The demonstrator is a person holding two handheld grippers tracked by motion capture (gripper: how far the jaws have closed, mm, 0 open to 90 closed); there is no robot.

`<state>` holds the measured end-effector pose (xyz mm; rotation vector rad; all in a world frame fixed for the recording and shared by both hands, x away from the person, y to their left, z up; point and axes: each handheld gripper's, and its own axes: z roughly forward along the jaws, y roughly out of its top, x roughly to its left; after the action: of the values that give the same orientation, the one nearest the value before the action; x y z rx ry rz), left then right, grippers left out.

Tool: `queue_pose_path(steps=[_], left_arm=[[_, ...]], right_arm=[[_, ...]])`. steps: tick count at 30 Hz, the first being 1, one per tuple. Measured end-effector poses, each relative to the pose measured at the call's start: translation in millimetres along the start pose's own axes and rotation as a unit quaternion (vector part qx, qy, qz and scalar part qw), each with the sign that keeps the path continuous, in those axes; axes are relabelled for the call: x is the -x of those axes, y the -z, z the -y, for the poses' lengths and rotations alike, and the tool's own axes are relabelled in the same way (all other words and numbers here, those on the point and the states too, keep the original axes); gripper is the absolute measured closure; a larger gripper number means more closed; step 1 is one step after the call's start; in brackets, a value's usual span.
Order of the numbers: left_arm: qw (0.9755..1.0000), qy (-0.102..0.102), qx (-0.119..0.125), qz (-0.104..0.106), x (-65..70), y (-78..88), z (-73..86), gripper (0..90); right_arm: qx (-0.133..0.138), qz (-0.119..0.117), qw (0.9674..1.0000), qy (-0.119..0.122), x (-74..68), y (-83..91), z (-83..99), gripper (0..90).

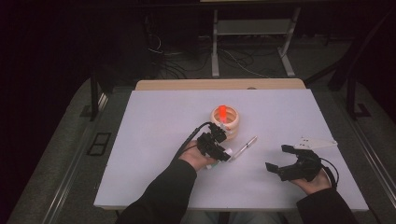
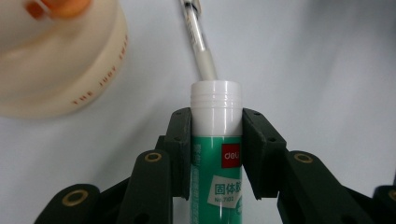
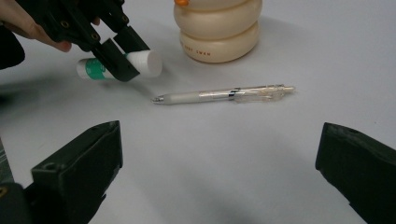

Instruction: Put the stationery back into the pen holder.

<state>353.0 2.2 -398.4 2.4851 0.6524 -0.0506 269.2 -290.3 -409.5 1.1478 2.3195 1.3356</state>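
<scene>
While the glue stick (image 2: 216,154) is already pinched between the left gripper's (image 1: 219,148) jaws, pads pressed on both sides of the tube just below its white cap, nothing shows it lifted clear yet: in the right gripper view it lies level, low over the table (image 1: 154,116), just beside the holder. So, as I read it, the grab is done; the carry and the drop into the holder (image 1: 226,120) are still left. The holder is a cream, ringed, doughnut-stacked cup standing upright near the table's middle. Inside it one orange item (image 1: 223,112) sticks up above the rim; what it is I can't tell, maybe a marker or cap. Anything else in it is hidden from here. The pen (image 3: 224,94), clear-bodied with a whitish grip, lies flat on the table in front of the holder, apart from it, its grip end pointing at the glue stick's cap and near it, not touching as far as I can tell. It looks like the next thing to go in, so the job is roughly at an early-to-middle stage. The right gripper (image 1: 282,158) rests well to the right of the holder, jaws spread wide, nothing between them, aimed toward the pen. A white flat piece (image 1: 317,142) lies on the table farther right of the holder, beyond that gripper, untouched.
</scene>
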Motion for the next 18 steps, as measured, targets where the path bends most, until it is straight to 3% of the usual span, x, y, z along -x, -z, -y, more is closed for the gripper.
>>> queue_pose_path(steps=[18], left_arm=[[0.9981, 0.008, 0.061, 0.003, -2.7, 25.7, -6.7, 64.3]], right_arm=[[0.0, -0.001, 1.0, -0.003, -0.3, 0.5, -0.1, 0.2]])
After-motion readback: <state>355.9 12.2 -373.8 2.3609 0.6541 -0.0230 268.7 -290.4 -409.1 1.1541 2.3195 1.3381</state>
